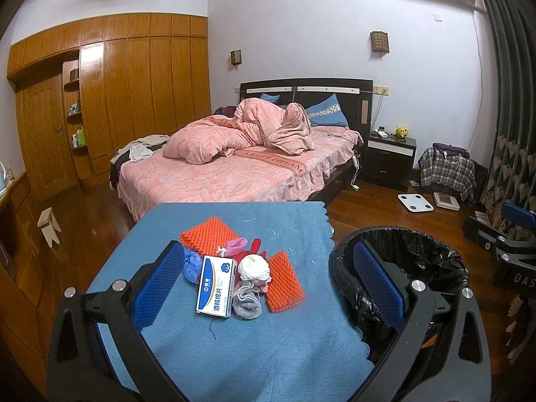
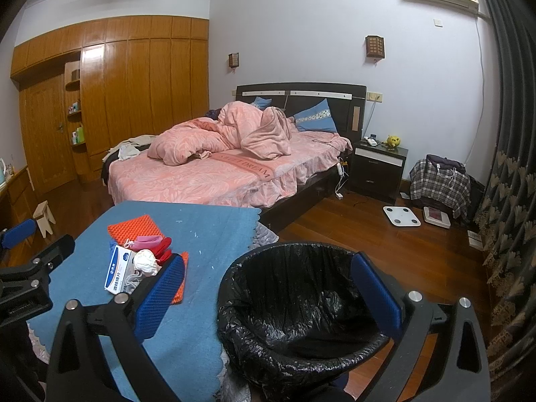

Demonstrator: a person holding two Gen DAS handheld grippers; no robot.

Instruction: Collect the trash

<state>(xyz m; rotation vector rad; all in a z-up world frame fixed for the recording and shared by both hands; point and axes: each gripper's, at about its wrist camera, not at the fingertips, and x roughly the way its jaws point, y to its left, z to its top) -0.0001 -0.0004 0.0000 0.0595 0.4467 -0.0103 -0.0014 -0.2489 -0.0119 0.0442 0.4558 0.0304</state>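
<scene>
A small pile of trash lies on the blue-covered table (image 1: 234, 351): a white and blue box (image 1: 216, 288), a crumpled white wad (image 1: 255, 267), a grey sock-like rag (image 1: 247, 299), a blue wrapper (image 1: 191, 266), red and pink scraps (image 1: 244, 246) and two orange bumpy pads (image 1: 284, 281). My left gripper (image 1: 268, 258) hangs open over the pile, holding nothing. A bin lined with a black bag (image 2: 301, 305) stands right of the table. My right gripper (image 2: 268, 268) is open above the bin's rim, empty. The box (image 2: 119, 271) and wad (image 2: 146, 262) also show left of it.
A bed with pink bedding (image 1: 234, 164) stands behind the table. A dark nightstand (image 1: 390, 160), a white scale (image 1: 415, 202) and a plaid-covered heap (image 1: 447, 171) sit on the wood floor at right. Wardrobes (image 1: 134, 93) line the left wall; a small stool (image 1: 49, 226) is nearby.
</scene>
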